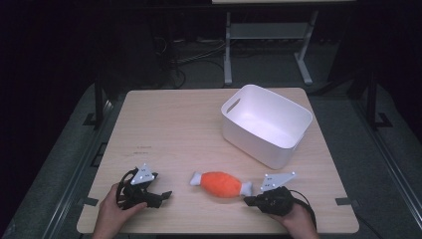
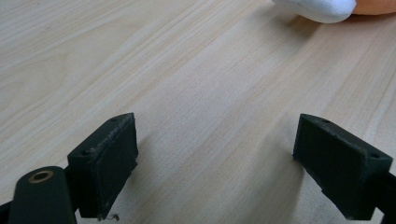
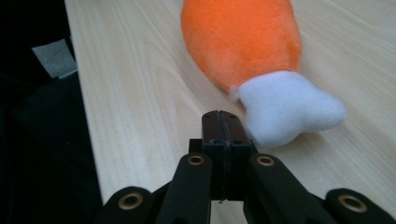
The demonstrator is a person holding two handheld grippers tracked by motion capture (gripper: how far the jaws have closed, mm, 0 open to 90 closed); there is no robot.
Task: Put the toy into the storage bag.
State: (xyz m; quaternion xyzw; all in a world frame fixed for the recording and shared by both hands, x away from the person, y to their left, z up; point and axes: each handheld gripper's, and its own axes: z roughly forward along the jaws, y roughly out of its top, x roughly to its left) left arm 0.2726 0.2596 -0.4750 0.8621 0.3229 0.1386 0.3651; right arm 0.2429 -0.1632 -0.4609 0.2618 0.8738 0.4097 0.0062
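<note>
On the near part of a pale wooden table [image 1: 174,124], with fine straight grain lines, a soft plush toy [image 1: 221,183] is laid flat. It is shaped like a piece of meat on a bone: a thick, rounded orange body of short fuzzy fabric, with a white knobbed end at each side. Its long axis runs almost across the table, from left to right, a little slanted; the left white end is slightly farther from the person and the right white end is slightly nearer.

The left gripper [image 1: 158,197] is held by a hand [image 1: 112,211] near the front left corner, well apart from the toy's left end. In the left gripper view its two black jaws are seen wide apart, with flat, matte, slightly worn pads [image 2: 107,161] and only bare wood between them; the white tip of the toy [image 2: 317,8] is seen at the top edge.

The right gripper [image 1: 250,200] is held by the other hand [image 1: 298,221] just beside the toy's right white end. In the right gripper view its jaws are pressed together with nothing between them, and the white end [image 3: 289,107] lies just to the right of the closed tips [image 3: 223,125], very near them.

A white plastic bin [image 1: 239,132], rectangular with rounded corners, smooth walls and a handle slot, is placed farther back at the right, turned at an angle to the table edges.
</note>
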